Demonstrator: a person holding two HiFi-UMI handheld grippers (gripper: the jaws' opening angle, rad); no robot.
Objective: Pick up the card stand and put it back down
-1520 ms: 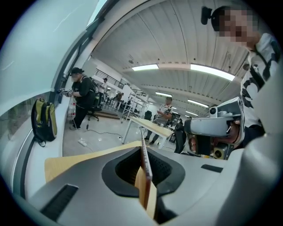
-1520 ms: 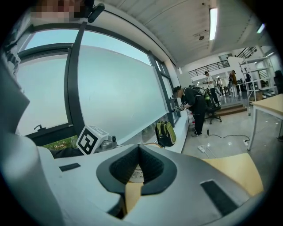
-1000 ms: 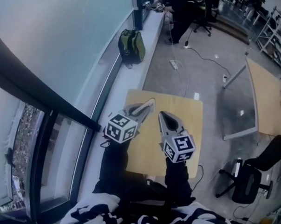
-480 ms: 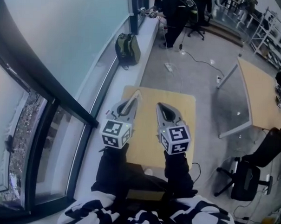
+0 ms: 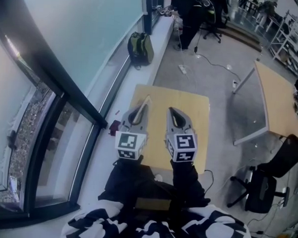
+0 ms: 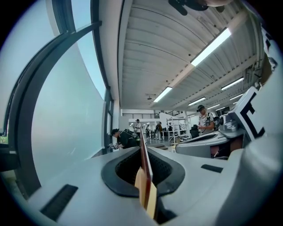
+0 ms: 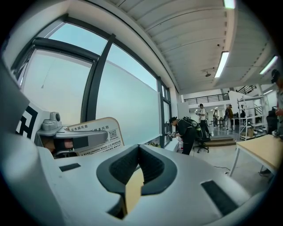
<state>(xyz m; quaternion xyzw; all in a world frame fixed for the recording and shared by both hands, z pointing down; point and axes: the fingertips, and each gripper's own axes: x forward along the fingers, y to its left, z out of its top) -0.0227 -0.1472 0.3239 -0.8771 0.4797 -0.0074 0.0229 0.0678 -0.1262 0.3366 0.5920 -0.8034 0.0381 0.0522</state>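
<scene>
L claw (image 6: 141,148) clenched on thin, flat card stand (image 6: 146,176), edge-on; R claw (image 7: 139,150) clenched empty, above pale wood table (image 5: 201,108).

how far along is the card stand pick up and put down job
Done: the pick-up; the left claw is shut on the card stand, held clear over the wooden table. In hand: holding it up. Left: setting it back down and letting go. The right claw is shut and empty.
</scene>
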